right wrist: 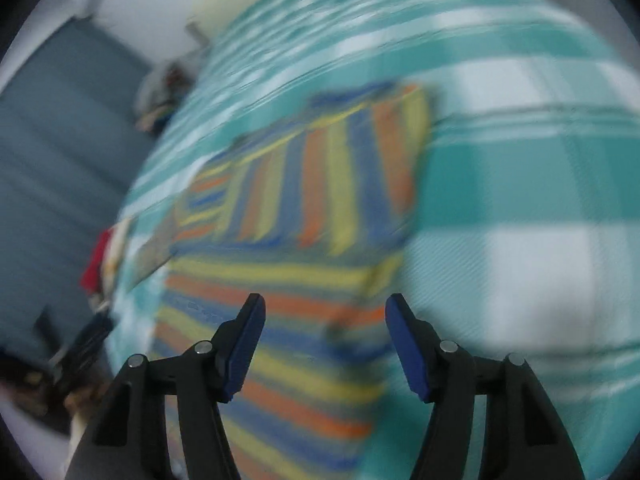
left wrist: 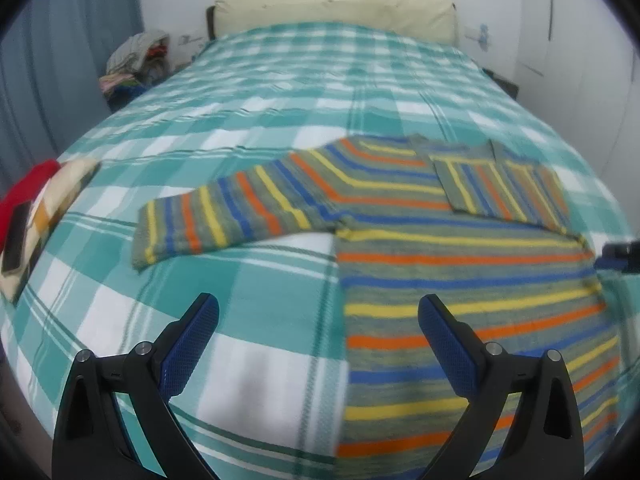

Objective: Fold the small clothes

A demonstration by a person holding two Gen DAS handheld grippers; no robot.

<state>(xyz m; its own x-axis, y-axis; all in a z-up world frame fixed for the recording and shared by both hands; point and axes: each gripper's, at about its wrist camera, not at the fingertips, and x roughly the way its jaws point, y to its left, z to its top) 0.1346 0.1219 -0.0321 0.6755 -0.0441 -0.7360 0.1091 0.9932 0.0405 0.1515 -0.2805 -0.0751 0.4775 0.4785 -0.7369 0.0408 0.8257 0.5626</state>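
Striped sweater (left wrist: pixel 440 248) flat on bedspread (left wrist: pixel 248 128)

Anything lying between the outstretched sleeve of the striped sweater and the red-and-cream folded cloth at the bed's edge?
No: in the left wrist view, only bare green-and-white checked blanket separates the sleeve of the striped sweater from the red-and-cream folded cloth.

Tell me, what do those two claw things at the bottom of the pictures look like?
Both look alike. The left gripper and the right gripper each have two black plastic fingers shaped like angled struts, joined with round silver pins. The inner faces carry blue pads with a fine textured grid. No cables, labels or sleeves show in either view.
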